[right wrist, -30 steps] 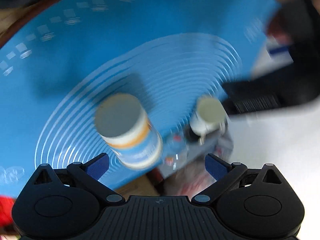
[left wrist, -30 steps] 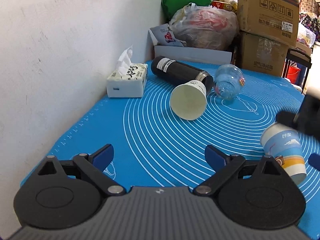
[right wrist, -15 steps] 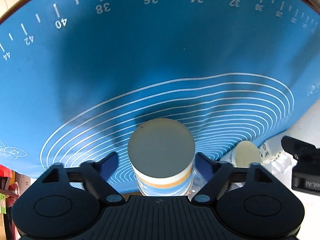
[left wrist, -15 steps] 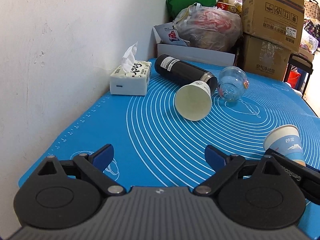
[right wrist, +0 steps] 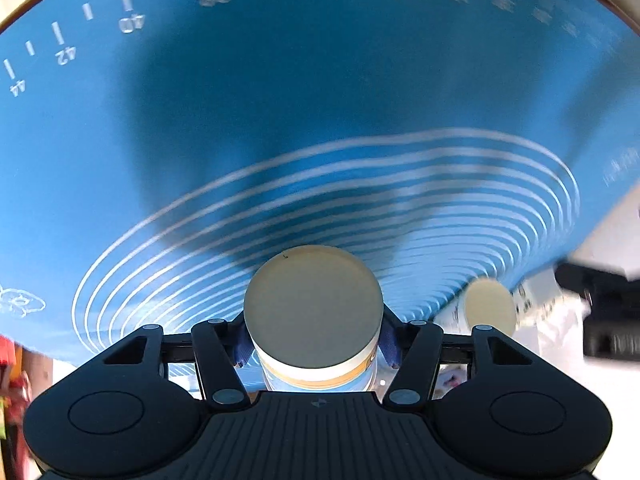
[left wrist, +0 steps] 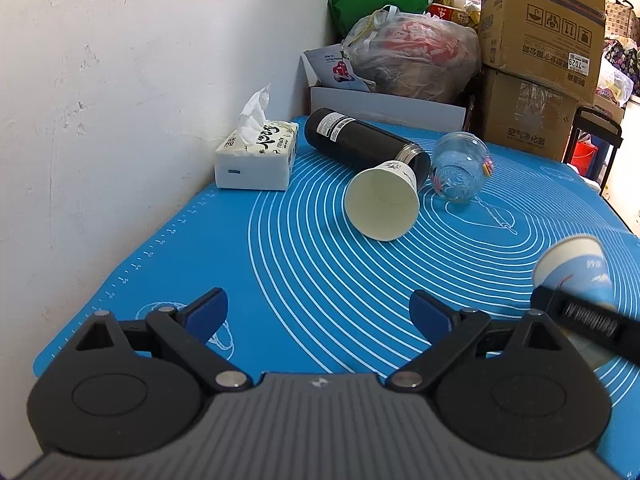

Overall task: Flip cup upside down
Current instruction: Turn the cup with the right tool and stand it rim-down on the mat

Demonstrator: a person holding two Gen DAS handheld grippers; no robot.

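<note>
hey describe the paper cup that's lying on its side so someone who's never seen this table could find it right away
Start at the blue mat with white rings, and look toward the far end where a black flask lies on its side. The paper cup lies right against the flask's metal mouth end, its open mouth facing the camera. Unlike the clear plastic cup beside it, it is opaque white with a cream inside.

Paper cup (right wrist: 312,312): blue and white, orange band. Flat base faces the right wrist camera. Body sits between blue pads, over the blue mat.
</note>
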